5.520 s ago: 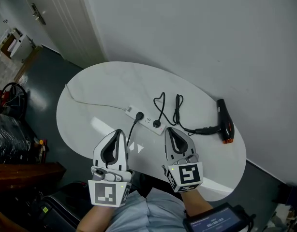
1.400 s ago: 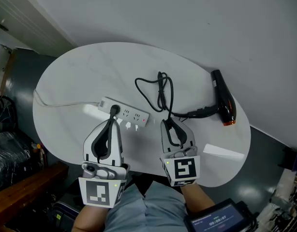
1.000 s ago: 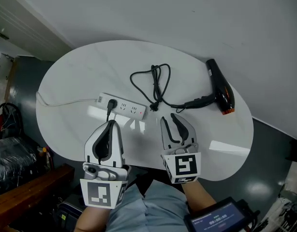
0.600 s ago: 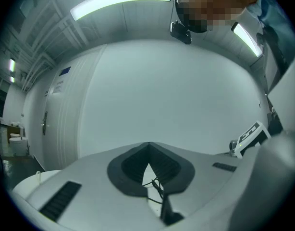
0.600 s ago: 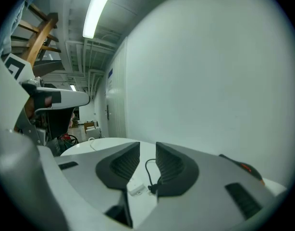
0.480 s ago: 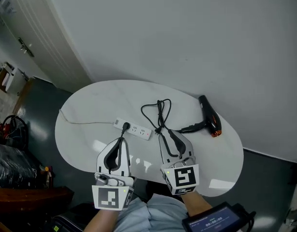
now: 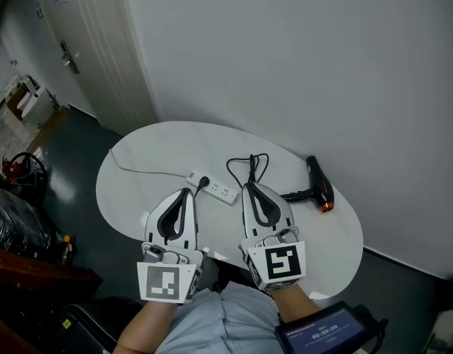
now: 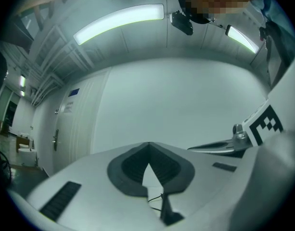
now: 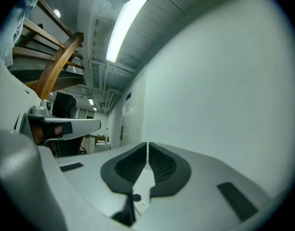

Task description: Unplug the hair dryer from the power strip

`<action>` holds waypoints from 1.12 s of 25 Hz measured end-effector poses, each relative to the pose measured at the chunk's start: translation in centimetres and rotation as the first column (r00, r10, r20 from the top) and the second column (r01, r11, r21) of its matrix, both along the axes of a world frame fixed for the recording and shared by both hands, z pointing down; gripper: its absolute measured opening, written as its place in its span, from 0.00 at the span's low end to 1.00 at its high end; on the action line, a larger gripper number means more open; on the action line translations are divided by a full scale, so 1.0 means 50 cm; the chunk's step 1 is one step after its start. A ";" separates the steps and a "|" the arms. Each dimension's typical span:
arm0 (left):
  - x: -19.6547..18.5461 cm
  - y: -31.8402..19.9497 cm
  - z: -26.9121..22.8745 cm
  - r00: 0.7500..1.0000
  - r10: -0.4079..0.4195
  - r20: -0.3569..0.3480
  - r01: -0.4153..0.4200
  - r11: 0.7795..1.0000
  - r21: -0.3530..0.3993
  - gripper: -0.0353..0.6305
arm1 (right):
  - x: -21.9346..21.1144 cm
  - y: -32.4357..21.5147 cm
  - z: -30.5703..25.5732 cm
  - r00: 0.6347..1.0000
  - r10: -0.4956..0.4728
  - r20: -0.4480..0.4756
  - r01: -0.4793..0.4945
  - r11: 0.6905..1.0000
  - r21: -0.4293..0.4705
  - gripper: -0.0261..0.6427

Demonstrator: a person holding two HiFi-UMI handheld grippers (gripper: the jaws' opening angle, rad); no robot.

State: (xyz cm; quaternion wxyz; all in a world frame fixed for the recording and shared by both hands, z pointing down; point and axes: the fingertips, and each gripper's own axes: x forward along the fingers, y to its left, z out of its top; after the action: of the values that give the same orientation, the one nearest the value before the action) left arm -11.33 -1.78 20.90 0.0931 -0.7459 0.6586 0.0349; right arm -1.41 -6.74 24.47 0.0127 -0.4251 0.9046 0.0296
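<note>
— How's your light?
— Cool and rather dim in your head view. The white table (image 7: 153,157) is evenly lit and its shadows are faint.
— And your gripper views?
— Fisheye: the wall (image 8: 186,105) bows and the corners go black. A ceiling strip light (image 8: 119,19) blows out to glare in each, and the near foreground is soft.

Glossy white table (image 7: 149,153), black plastic hair dryer (image 7: 319,188)

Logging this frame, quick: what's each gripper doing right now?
Left gripper: closed, empty.
Right gripper: jaws have just been closing, now shut, nothing between them.
</note>
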 end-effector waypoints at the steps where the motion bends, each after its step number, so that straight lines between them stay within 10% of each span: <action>1: -0.003 0.003 -0.004 1.000 -0.007 -0.017 0.007 1.000 -0.001 0.05 | -0.005 0.004 -0.004 1.000 -0.005 0.002 0.005 1.000 0.005 0.06; 28: -0.034 0.017 -0.003 0.998 -0.053 -0.028 0.053 0.999 0.001 0.05 | -0.050 0.033 -0.021 0.998 -0.058 -0.012 0.058 0.997 0.043 0.04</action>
State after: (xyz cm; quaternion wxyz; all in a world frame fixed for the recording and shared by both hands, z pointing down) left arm -13.05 -0.94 20.76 0.0855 -0.7275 0.6793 0.0437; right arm -3.91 -5.11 23.41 0.0180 -0.3981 0.9157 0.0511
